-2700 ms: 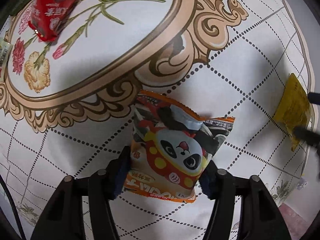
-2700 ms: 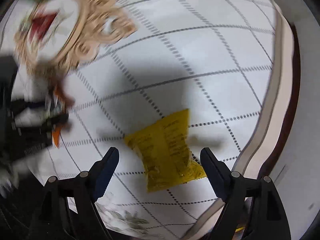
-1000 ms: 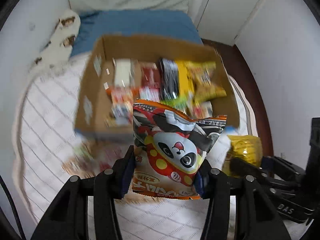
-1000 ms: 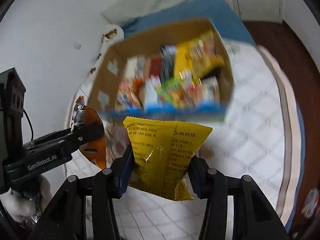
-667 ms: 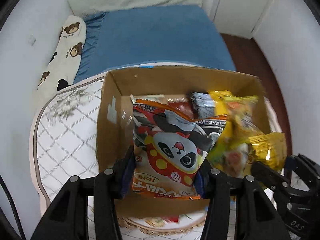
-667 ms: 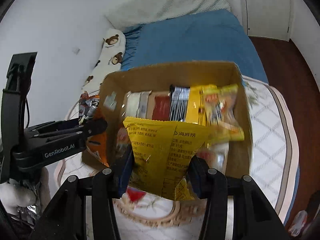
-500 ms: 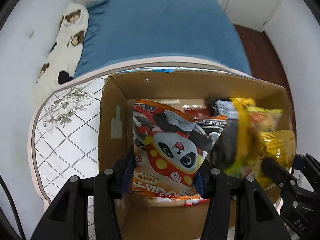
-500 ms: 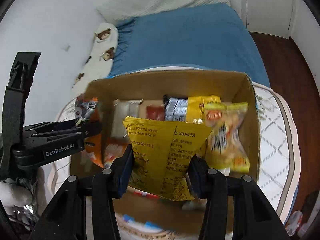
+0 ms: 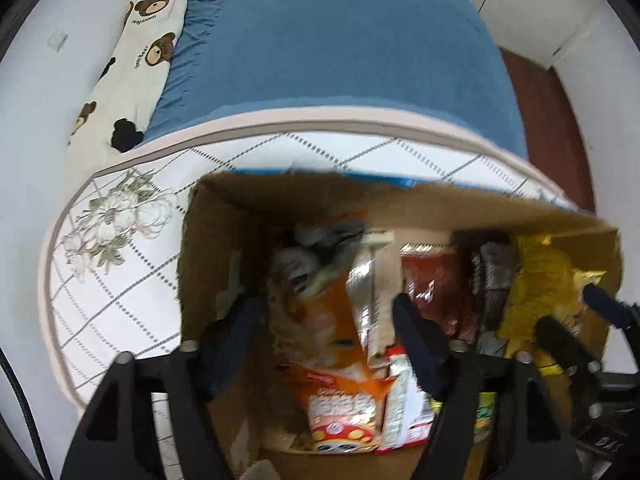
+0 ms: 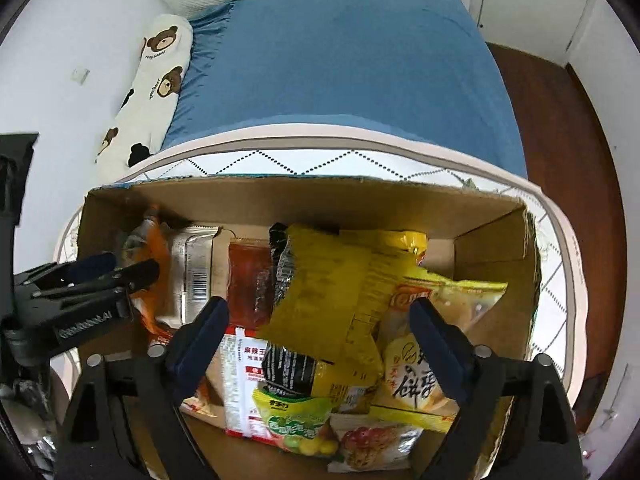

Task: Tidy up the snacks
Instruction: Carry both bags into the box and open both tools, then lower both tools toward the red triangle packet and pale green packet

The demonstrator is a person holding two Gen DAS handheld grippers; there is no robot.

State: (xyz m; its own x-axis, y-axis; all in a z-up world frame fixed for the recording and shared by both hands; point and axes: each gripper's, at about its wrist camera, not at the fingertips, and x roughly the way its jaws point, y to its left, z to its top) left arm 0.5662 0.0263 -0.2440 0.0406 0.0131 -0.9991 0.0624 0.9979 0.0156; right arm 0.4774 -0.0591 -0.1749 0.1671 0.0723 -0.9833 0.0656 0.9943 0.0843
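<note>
Little print can be read. The long bear pillow (image 10: 158,68), upper left of the right wrist view, carries small script that looks like "Happy Bear". A white-and-red packet (image 10: 244,376) at lower centre bears Chinese characters, partly "麻辣王". A cracker bag (image 10: 424,368) at lower right shows large brush characters, not surely readable.

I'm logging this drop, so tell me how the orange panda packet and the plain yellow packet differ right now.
The orange panda packet is orange with dark print and blurred; the yellow packet is plain yellow and sharp. The orange one sits at the left end of the cardboard box; the yellow one lies mid-box over other snacks. Shared: each lies between jaws that have just been opening, left gripper and right gripper, pads clear.
</note>
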